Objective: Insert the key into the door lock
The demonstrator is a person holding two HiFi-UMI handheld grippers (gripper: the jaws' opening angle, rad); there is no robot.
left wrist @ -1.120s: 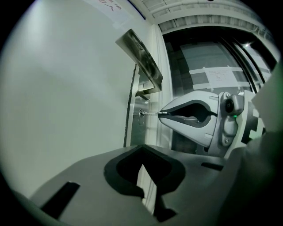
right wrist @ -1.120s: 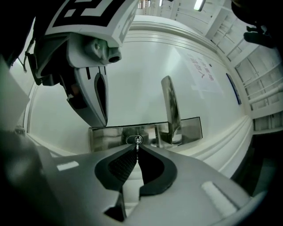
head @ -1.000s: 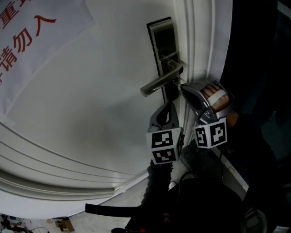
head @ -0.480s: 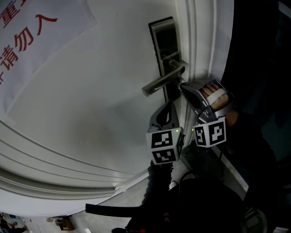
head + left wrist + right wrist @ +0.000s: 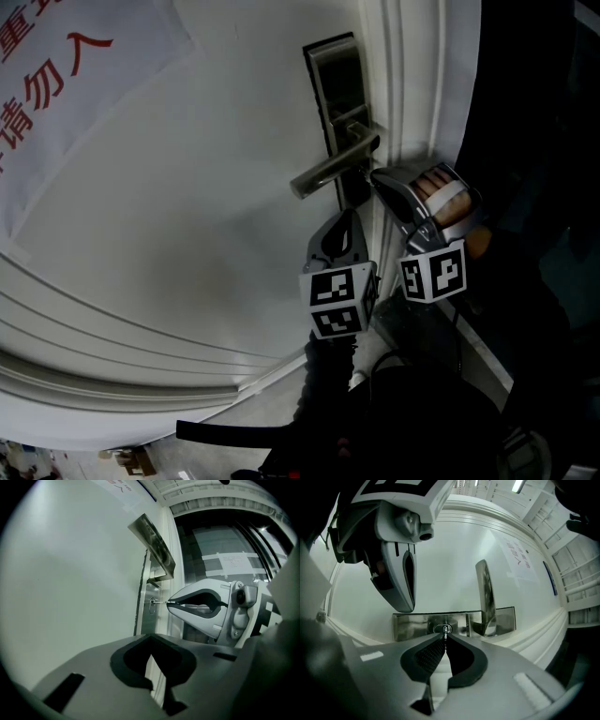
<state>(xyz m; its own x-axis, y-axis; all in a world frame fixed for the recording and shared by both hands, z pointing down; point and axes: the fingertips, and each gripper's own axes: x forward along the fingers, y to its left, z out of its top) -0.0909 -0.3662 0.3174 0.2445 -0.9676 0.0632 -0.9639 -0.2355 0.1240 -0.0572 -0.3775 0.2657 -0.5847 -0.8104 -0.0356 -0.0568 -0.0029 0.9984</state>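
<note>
A white door carries a steel lock plate with a lever handle. My right gripper reaches in under the handle. In the right gripper view it is shut on a small metal key, whose tip is at the round keyhole. From the left gripper view, the key bridges the right gripper's tips and the keyhole. My left gripper hangs just below the lock, jaws together and holding nothing.
A paper sign with red characters is taped to the door at upper left. The door frame moulding runs right of the lock, with a dark space beyond it. A hand holds the right gripper.
</note>
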